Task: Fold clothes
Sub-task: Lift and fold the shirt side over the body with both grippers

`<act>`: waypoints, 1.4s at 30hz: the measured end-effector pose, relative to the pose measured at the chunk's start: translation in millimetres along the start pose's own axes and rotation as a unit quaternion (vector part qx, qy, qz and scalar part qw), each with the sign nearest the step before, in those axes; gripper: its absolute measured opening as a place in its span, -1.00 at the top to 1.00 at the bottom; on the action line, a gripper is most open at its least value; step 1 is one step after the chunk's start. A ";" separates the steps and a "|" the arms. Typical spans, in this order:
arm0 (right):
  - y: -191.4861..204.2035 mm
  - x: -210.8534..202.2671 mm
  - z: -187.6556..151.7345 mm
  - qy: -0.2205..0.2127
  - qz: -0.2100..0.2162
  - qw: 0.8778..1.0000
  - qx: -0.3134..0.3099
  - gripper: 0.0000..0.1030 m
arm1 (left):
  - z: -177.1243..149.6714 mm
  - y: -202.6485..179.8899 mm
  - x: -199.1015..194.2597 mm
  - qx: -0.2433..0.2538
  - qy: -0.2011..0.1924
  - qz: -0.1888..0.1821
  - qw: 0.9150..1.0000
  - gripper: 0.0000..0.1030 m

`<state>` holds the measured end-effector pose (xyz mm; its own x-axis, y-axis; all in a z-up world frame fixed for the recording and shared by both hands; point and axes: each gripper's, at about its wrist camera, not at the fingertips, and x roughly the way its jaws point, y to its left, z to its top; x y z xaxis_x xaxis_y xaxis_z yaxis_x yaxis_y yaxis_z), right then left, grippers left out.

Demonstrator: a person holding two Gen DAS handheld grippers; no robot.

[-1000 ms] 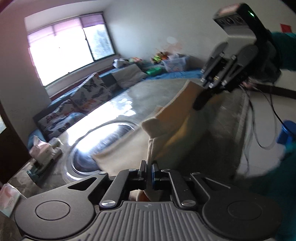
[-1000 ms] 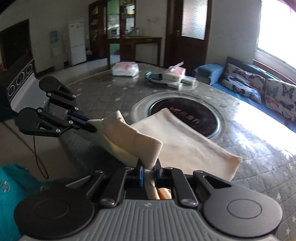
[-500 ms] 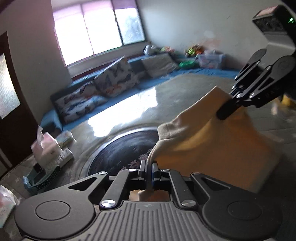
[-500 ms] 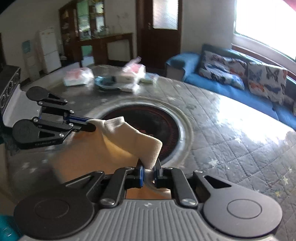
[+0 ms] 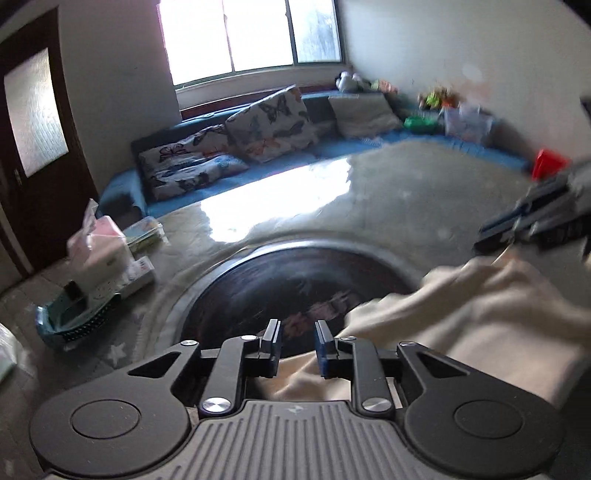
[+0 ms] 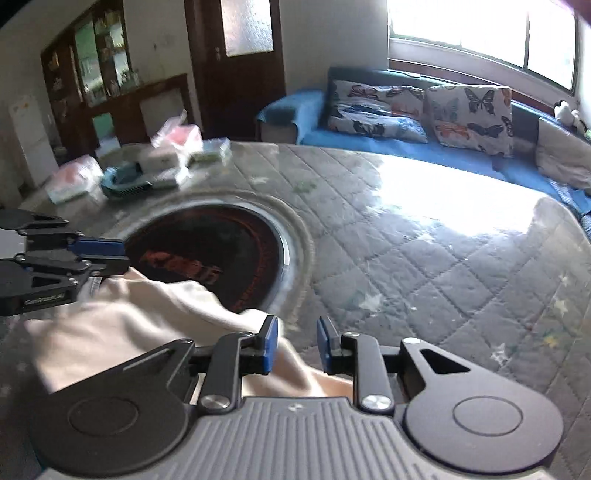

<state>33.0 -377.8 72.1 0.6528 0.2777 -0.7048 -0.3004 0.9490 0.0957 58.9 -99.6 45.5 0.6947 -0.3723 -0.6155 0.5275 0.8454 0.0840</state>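
Cloth, cream and rumpled, lies on the near edge of the desk, its far fold lapping over the rim of the dark round inset in the middle of the quilted cover. In the right wrist view the right gripper hangs just over the cloth's near right corner with its fingers spread apart and nothing between them. The left gripper shows at the left of that view, low over the cloth's far left corner; its fingers look parted, holding nothing. In the left wrist view the left gripper is likewise released, the cloth lying beneath and to the right of it, and the right gripper appears blurred at the right edge. Farther left on the desk sit a teal basket, a tissue box and some packets. Beyond the desk a blue sofa with butterfly cushions stands under the bright window.
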 end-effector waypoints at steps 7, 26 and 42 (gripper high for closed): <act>3.1 14.8 -14.7 0.030 0.008 1.000 0.005 0.66 | -2.7 -25.0 26.2 -0.014 0.046 -0.027 0.998 0.56; -18.3 -36.4 -61.4 0.041 0.004 0.996 0.074 0.63 | -24.6 -71.1 -24.8 0.026 0.008 -0.078 0.997 0.47; 9.0 -42.6 -59.5 -0.009 -0.080 0.997 -0.015 0.94 | -46.9 -81.7 -29.0 0.061 0.014 -0.080 0.995 0.45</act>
<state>-38.9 -389.9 61.2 0.7064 0.1269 -0.6964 -0.2122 0.9765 -0.0372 -27.2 -139.9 19.8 0.5839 -0.4859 -0.6503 0.6868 0.7228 0.0767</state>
